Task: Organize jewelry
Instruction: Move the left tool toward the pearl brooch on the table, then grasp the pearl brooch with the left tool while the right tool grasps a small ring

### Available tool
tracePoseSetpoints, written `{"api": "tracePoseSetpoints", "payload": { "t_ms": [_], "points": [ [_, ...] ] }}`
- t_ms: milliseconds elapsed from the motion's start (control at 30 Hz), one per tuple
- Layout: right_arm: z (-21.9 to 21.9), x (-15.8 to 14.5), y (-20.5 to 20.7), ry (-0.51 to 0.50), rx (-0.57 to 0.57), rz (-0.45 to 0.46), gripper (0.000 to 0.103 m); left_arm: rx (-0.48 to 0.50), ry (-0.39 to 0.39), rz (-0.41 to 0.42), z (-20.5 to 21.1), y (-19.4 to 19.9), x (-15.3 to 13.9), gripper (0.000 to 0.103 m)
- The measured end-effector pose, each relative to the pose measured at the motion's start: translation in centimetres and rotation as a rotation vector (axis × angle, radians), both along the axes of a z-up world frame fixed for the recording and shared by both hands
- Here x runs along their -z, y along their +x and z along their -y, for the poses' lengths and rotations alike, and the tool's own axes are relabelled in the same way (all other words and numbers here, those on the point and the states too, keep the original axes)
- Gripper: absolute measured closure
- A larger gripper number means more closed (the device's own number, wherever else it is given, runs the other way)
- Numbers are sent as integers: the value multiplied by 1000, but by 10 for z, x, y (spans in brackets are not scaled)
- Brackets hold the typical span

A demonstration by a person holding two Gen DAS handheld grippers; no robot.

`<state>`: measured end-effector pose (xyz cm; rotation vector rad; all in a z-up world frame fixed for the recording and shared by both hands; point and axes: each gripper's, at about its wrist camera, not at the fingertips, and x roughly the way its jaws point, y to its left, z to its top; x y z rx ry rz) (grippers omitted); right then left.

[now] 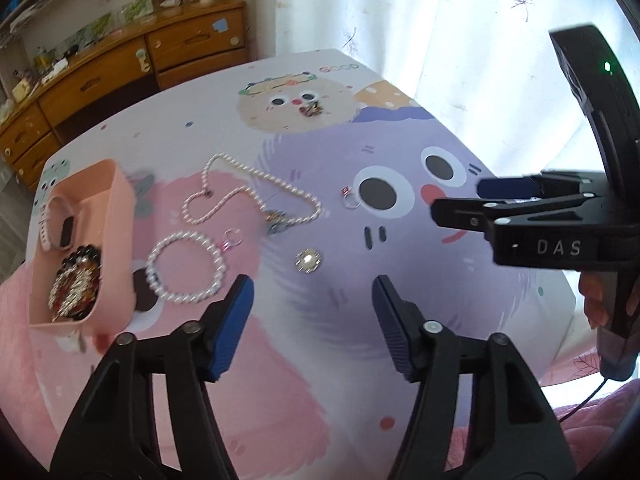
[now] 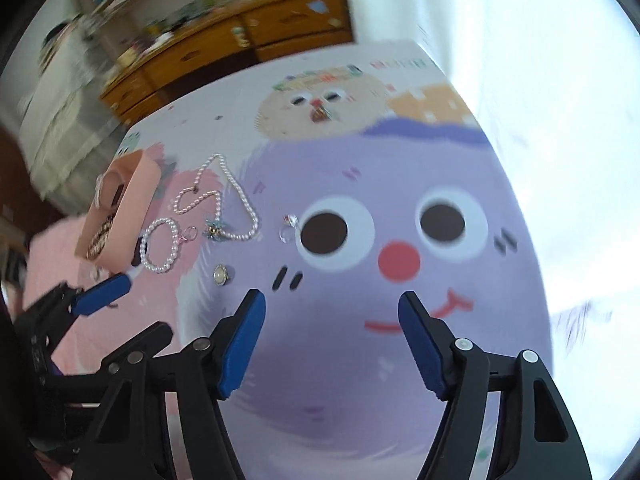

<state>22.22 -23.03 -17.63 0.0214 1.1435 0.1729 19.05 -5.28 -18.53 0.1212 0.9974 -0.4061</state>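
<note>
A pink box (image 1: pixel 116 240) on the left of the cartoon mat holds a pink watch (image 1: pixel 56 220) and dark beaded jewelry (image 1: pixel 76 284). On the mat lie a pearl bracelet (image 1: pixel 186 266), a pearl necklace (image 1: pixel 256 192) with a pendant, a round pearl brooch (image 1: pixel 308 261), two small rings (image 1: pixel 350 198) (image 1: pixel 231 238) and a small colourful piece (image 1: pixel 312 109) far back. My left gripper (image 1: pixel 312 312) is open and empty, above the mat near the brooch. My right gripper (image 2: pixel 332 340) is open and empty over the purple face; it also shows at the right in the left wrist view (image 1: pixel 460 200). The box (image 2: pixel 132 208), bracelet (image 2: pixel 160 246) and brooch (image 2: pixel 221 275) show in the right wrist view.
A wooden dresser (image 1: pixel 120 68) with clutter stands behind the table. A white curtain (image 1: pixel 460 40) hangs at the right. Pink bedding (image 1: pixel 592 420) lies past the table's near right edge.
</note>
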Motion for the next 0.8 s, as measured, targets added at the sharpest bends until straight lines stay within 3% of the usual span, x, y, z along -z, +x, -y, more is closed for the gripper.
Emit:
{"api": "tracePoseSetpoints", "payload": {
  "t_ms": [167, 300, 400, 567, 800],
  "points": [
    [-21, -4, 12, -19, -207, 119, 42, -3, 1, 54, 14, 6, 14, 68],
    [-34, 7, 20, -47, -281, 155, 51, -28, 13, 73, 19, 13, 28, 72],
    [-43, 21, 27, -81, -326, 155, 59, -49, 19, 74, 19, 18, 37, 74],
    [-49, 51, 38, -80, -370, 126, 63, -97, 15, 66, 14, 26, 48, 74],
    [-58, 71, 47, -77, -389, 105, 68, -108, -9, 34, 7, 33, 62, 75]
  ]
}}
